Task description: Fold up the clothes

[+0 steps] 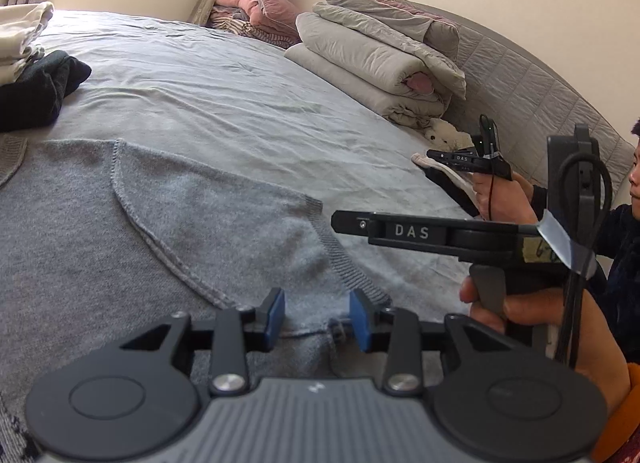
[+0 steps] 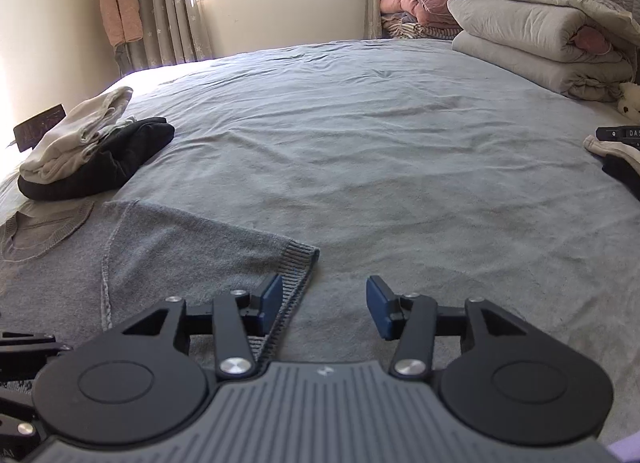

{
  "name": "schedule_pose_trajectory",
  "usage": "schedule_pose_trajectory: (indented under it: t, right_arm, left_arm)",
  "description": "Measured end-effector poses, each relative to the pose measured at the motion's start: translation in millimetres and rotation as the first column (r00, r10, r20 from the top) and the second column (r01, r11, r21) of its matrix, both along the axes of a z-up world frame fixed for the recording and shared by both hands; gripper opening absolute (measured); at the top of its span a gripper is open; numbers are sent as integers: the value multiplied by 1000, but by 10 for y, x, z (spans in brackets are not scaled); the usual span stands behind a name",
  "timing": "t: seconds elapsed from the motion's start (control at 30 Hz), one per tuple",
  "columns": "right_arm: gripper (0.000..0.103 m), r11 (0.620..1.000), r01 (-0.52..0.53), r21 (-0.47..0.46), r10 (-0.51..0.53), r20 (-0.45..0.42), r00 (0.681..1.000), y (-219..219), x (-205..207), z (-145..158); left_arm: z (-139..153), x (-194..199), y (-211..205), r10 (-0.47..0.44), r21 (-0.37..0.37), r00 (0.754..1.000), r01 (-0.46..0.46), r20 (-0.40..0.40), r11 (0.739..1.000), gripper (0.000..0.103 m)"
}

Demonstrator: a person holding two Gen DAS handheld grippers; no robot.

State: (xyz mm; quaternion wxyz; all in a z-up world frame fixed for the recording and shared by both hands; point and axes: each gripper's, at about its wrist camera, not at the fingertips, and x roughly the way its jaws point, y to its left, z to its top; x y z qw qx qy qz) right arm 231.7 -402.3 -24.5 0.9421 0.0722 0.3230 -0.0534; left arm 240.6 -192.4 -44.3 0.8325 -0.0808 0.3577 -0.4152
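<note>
bed (image 2: 380,135): grey sheet, rumpled; it fills both views and carries everything else.
grey sweater (image 1: 132,231): spread flat at the near-left of the bed, from about 9 o'clock to 6 o'clock in both views; one sleeve is laid across the body with its ribbed cuff (image 2: 298,259) ending near 6 o'clock.
folded pile (image 2: 92,151): pale and dark garments stacked at 9 o'clock, well apart from the sweater's sleeve.
risk, sleeve: the sleeve probably slides back off the body if either claw drags across it as it lifts; knit clings to rubber pads.
risk, bunching: a pinch taken here may catch the sheet along with the knit, and the fold would pull the sheet up.
risk, collision: the two tools sit close at the same edge, so crossing paths could knock the fold askew.
left gripper (image 1: 318,317): jaws partly apart, holding nothing; sweater cloth lies between the blue pads, which do not press it.
right gripper (image 2: 326,309): jaws wider apart, empty; the left pad sits just beside the ribbed cuff, whether touching I cannot tell; the right pad is over bare sheet.
</note>
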Motion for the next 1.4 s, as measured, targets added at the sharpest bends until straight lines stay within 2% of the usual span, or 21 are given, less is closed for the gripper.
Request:
schedule_pose_trajectory:
  t: [0.3,0.4,0.47,0.53,0.6,0.67,0.73,0.9,1.07,1.1,1.13,1.2,1.27,1.33,1.4]
  right_arm:
    - [53,985,-7,175,25,-102,994,192,-670,128]
    - [53,969,8,246,20,-111,994,199,-956,166]
    - [53,948,9,317,25,-103,994,180,-1155,166]
    - [50,929,-2,369,44,-105,993,191,-1291,132]
    - [47,925,-31,379,76,-105,992,248,-1383,116]
    - [47,930,-64,362,109,-106,988,314,-1421,130]
    - [47,927,-70,368,109,-87,990,322,-1403,143]
    - [39,884,-106,455,145,-50,988,289,-1224,10]
    - [38,846,-125,518,159,-22,987,294,-1001,-124]
    - [32,847,-125,516,160,-23,987,312,-971,-143]
    - [17,848,-126,514,161,-24,987,330,-941,-162]
    - [3,849,-123,514,165,-36,986,358,-894,-195]
    - [2,849,-116,515,154,-33,987,330,-920,-107]
    - [1,876,-93,474,114,-15,993,266,-993,65]
    - [1,898,-60,437,78,-23,997,222,-1038,99]
  left_arm:
    - [-21,-555,430,70,-32,996,-72,-46,997,37]
    - [-19,-710,522,90,-48,995,-92,-48,995,33]
    - [-9,-798,548,96,-49,994,-98,-47,994,19]
    - [29,-877,542,86,-52,995,-88,-45,995,19]
    - [77,-958,528,78,-65,996,-80,-40,995,20]
    - [104,-1029,491,68,-71,997,-70,-39,995,20]
    - [110,-1092,439,63,-47,998,-64,-25,997,20]
    - [-20,-1192,361,69,47,997,-69,18,996,20]
    - [-129,-1237,395,79,39,996,-81,32,996,20]
    - [-133,-1235,399,80,36,996,-81,29,996,20]
    - [-137,-1231,404,81,31,996,-81,25,996,20]
    - [-140,-1222,419,81,21,997,-82,16,996,20]
    - [-114,-1237,417,79,20,997,-79,19,997,20]
    - [-88,-1262,405,72,23,997,-72,27,997,22]
    - [-85,-1280,372,63,35,997,-64,36,997,25]
